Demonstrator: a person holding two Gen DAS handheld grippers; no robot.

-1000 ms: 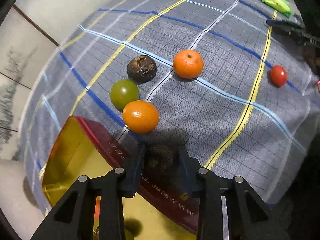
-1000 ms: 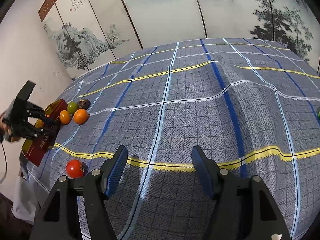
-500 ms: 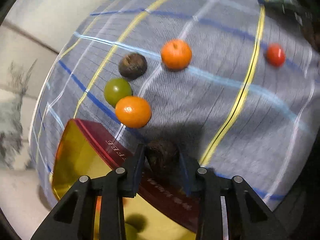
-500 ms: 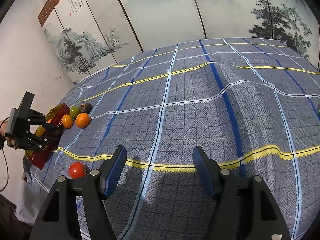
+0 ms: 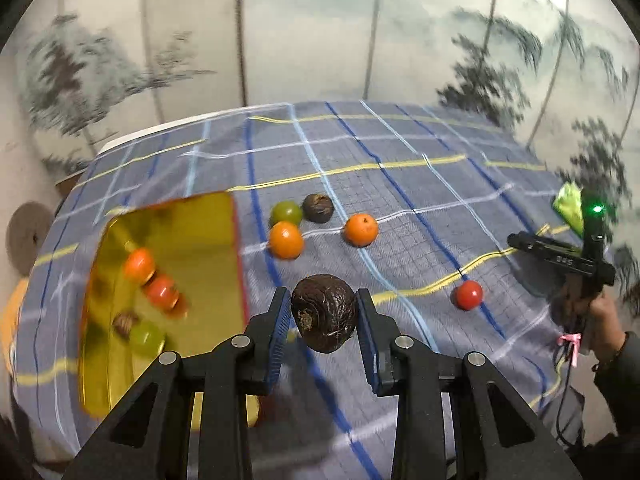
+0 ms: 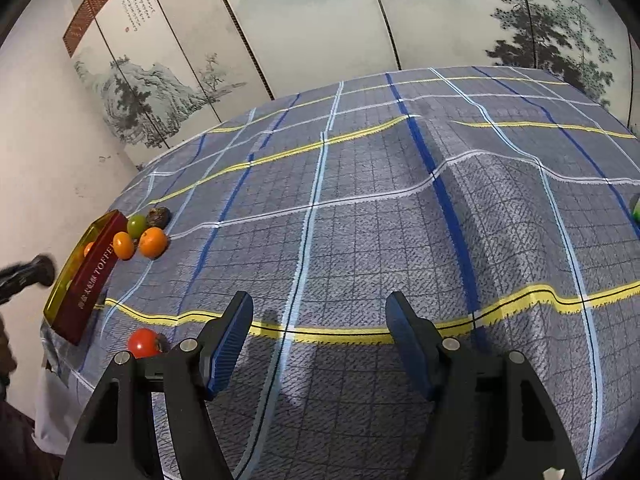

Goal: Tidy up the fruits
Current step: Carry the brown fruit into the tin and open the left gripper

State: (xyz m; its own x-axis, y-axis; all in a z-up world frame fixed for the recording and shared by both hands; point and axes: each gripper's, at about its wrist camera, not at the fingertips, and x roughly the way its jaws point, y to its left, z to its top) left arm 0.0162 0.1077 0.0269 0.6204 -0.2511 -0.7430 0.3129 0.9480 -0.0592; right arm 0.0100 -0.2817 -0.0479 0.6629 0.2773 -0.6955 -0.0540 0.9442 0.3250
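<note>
L gripper [image 5: 323, 322] jaws clamped on the dark fruit [image 5: 325, 312], held in the air w/ the tin [image 5: 120, 368] just left of the jaws, partly below them. R gripper [image 6: 320, 338] jaws spread, nothing between, over bare cloth [image 6: 360, 200]. Risks, as I judge: fruit is wrinkled, roundish, and could slip or squash if squeezed harder. Release too early and it hits the tin's red wall [image 5: 239, 264], rolls among the oranges [image 5: 285, 240] ahead of the jaws. The tin sits at the table edge, so a knock could tip it.

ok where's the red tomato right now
In the left wrist view the red tomato sits alone on the plaid cloth at right, beside a yellow stripe, apart from the orange and the fruit cluster by the tin.
</note>
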